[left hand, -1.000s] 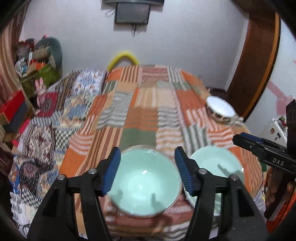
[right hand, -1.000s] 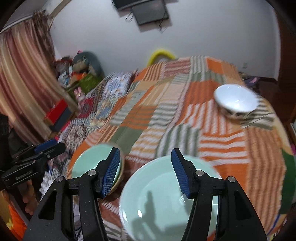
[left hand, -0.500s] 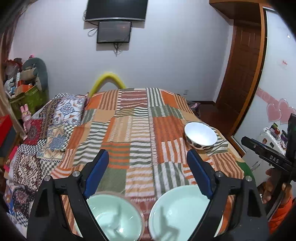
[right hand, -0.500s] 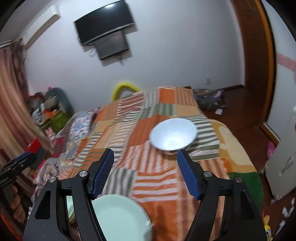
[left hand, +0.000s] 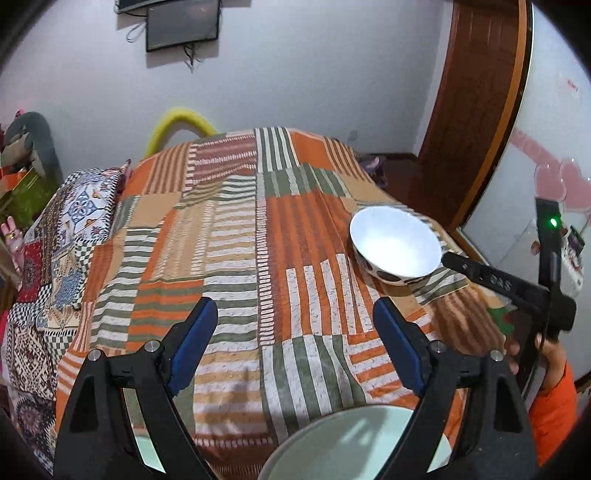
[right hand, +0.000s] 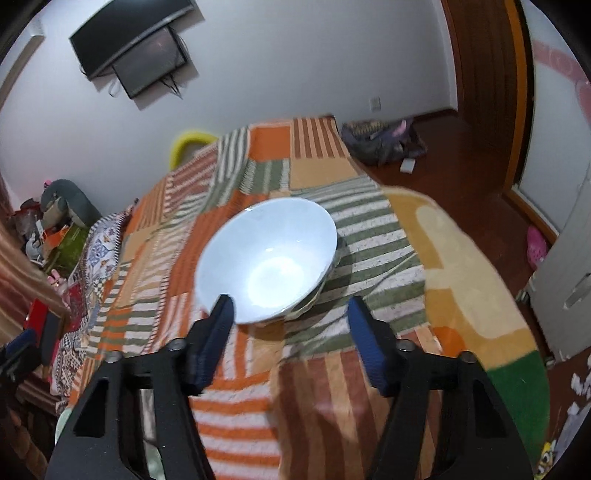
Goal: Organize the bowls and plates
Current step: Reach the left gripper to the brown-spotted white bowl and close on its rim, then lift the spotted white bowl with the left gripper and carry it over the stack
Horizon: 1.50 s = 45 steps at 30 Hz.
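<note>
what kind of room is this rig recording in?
Most likely a bedroom in a home. A bed with a striped patchwork bedspread fills both views, a TV hangs on the far wall, and stuffed toys are piled beside the bed. A white bowl sits on the bedspread.

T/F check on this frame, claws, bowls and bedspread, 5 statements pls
1. The white bowl sits on the striped patchwork bedspread. True.
2. The right claw is clamped on the white bowl's rim. False: the bowl lies just ahead of its tips, with nothing between the jaws.
3. The left claw is empty, jaws wide apart. True.
4. The white bowl holds food. False: its inside is bare.
5. A pale green bowl shows at the bottom edge of the left wrist view. True.
</note>
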Tool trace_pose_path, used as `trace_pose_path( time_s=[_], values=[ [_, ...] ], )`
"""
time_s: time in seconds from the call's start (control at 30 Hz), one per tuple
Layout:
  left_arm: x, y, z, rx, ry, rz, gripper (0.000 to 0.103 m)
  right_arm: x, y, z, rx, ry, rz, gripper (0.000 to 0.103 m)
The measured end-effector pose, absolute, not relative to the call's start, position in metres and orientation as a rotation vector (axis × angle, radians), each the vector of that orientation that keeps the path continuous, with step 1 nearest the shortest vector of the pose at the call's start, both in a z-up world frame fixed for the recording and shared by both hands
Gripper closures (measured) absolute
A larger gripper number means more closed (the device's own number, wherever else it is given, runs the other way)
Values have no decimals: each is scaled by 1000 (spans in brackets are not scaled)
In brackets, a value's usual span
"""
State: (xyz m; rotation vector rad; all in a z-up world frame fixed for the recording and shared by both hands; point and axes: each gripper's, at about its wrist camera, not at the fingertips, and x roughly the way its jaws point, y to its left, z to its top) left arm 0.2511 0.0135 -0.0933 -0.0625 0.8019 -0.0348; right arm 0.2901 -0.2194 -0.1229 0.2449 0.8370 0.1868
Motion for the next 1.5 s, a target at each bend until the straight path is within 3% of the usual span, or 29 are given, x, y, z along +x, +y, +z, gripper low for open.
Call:
trace_pose_path(
  time_s=[0.23, 0.47, 0.6, 1.13, 1.23, 1.5],
  values=[
    [282, 6, -115, -54, 863, -67, 22, 322, -218, -149, 241, 954, 194, 71],
    [308, -8, -133, -8, 925, -97, 53, 323, -218, -152, 176, 945, 207, 82],
    [325, -13, -147, -38, 989, -124, 62, 315, -218, -153, 129, 949, 258, 82],
    [394, -43, -181, -36, 1070, -98, 62, 313, -206, -157, 93, 949, 364, 82],
    [401, -43, -192, -48, 1100, -102, 77, 313, -206, -159, 99, 948, 381, 82],
    [399, -50, -193, -3, 1080, -113, 86, 312, -203, -156, 113, 951, 378, 82]
  ],
)
